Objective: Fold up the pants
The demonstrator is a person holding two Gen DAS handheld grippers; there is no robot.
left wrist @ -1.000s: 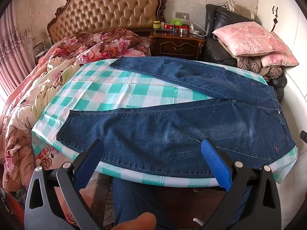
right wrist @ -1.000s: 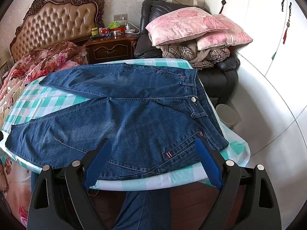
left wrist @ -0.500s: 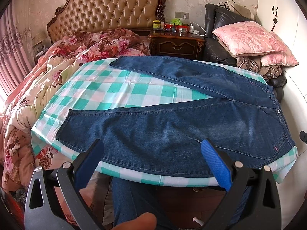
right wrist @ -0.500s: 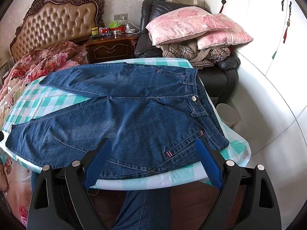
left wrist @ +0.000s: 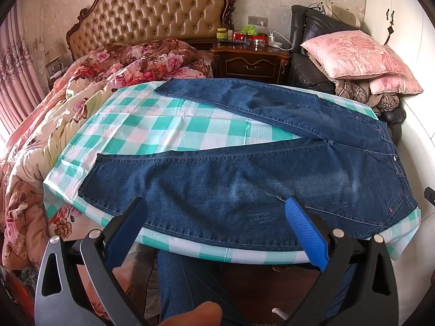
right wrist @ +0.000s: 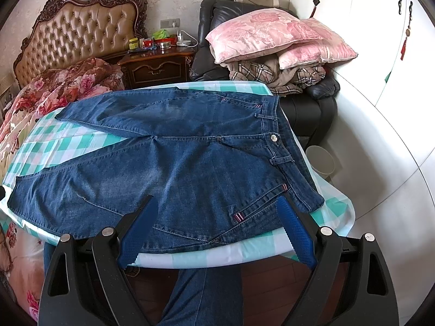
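Pants: blue denim jeans lie flat and unfolded on a table covered with a green-and-white checked cloth. The two legs spread apart in a V, with bare cloth between them. The waistband sits at the right end of the table and the hems at the left end.

Near leg: runs along the table's front edge, closest to both grippers.

Left gripper: jaws spread wide, holding nothing. The blue fingertips frame the lower edge of the near leg around the thigh. Whether they touch the fabric cannot be told.

Right gripper: jaws spread wide, holding nothing. The tips frame the hip area of the jeans, with the striped tag lying between them. The right fingertip lies near the waistband corner. Contact with the denim cannot be confirmed.

Position of pants relative to jaws: ahead of and between both pairs of fingers, not gripped.

Surroundings: bed with floral quilt left of the table; dark wooden nightstand behind; pink pillows stacked on a black armchair at the far right.
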